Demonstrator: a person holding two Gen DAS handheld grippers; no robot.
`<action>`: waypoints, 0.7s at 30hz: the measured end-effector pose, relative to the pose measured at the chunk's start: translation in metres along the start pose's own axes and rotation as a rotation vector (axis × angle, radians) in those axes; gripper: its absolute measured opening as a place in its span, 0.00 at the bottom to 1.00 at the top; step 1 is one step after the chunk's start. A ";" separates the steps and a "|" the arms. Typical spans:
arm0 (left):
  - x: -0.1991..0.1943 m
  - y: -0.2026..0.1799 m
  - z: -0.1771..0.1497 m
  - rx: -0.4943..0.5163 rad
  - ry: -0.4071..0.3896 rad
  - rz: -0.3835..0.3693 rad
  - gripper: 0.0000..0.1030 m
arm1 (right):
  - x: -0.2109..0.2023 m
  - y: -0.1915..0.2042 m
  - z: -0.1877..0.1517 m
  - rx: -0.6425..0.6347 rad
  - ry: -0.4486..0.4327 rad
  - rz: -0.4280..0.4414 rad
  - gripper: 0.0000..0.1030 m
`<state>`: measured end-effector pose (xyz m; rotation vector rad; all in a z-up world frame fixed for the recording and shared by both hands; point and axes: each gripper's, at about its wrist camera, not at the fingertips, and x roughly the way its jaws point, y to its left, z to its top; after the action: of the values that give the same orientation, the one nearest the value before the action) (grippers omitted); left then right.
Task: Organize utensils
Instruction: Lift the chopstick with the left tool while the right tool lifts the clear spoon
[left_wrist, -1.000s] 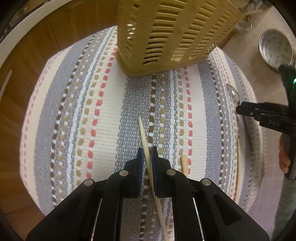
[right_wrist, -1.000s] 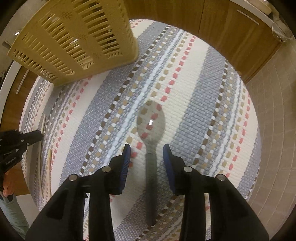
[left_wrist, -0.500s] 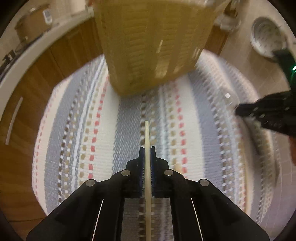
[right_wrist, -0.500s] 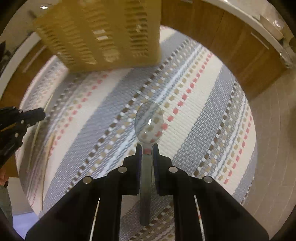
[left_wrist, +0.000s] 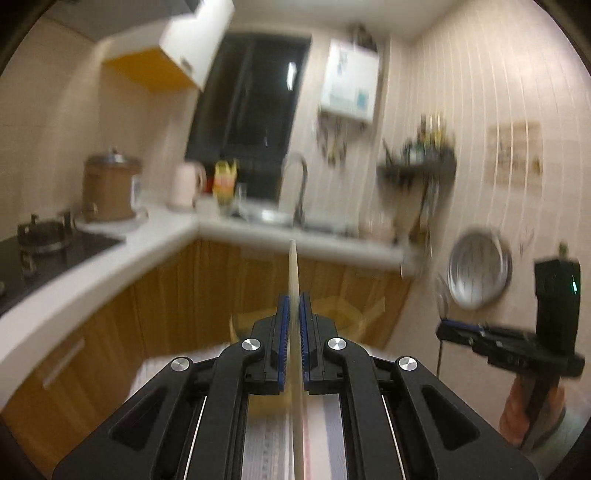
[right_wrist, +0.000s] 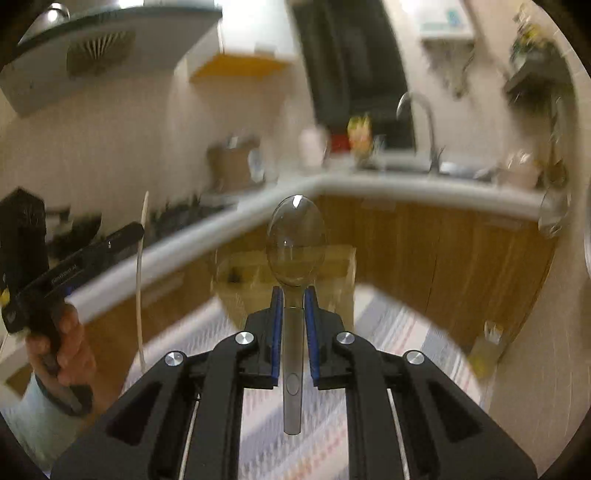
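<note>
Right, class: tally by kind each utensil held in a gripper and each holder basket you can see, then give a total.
Chopstick: 1, in the left gripper
Spoon: 1, in the right gripper
Yellow basket: 1, on the striped mat
Total: 3

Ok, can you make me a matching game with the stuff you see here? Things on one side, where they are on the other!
Things:
1. chopstick
2. spoon
3. basket
4. tap

Places:
A. on the striped mat, in front of the wooden cupboards
B. clamped in the right gripper
C. on the worktop under the dark window
D. clamped in the left gripper

Pairs: 1-D, 2-B, 3-A, 4-C
</note>
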<state>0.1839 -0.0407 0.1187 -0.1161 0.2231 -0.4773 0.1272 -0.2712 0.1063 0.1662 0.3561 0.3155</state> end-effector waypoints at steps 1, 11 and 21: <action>0.003 0.000 0.010 -0.008 -0.051 0.009 0.03 | -0.001 0.002 0.006 0.001 -0.034 -0.007 0.10; 0.046 -0.001 0.049 -0.061 -0.263 0.120 0.03 | 0.065 -0.011 0.042 0.020 -0.183 -0.076 0.10; 0.097 0.007 0.019 -0.019 -0.269 0.236 0.03 | 0.126 -0.016 0.043 -0.045 -0.220 -0.137 0.10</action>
<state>0.2751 -0.0789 0.1185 -0.1690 -0.0230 -0.2207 0.2595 -0.2487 0.1024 0.1304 0.1419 0.1678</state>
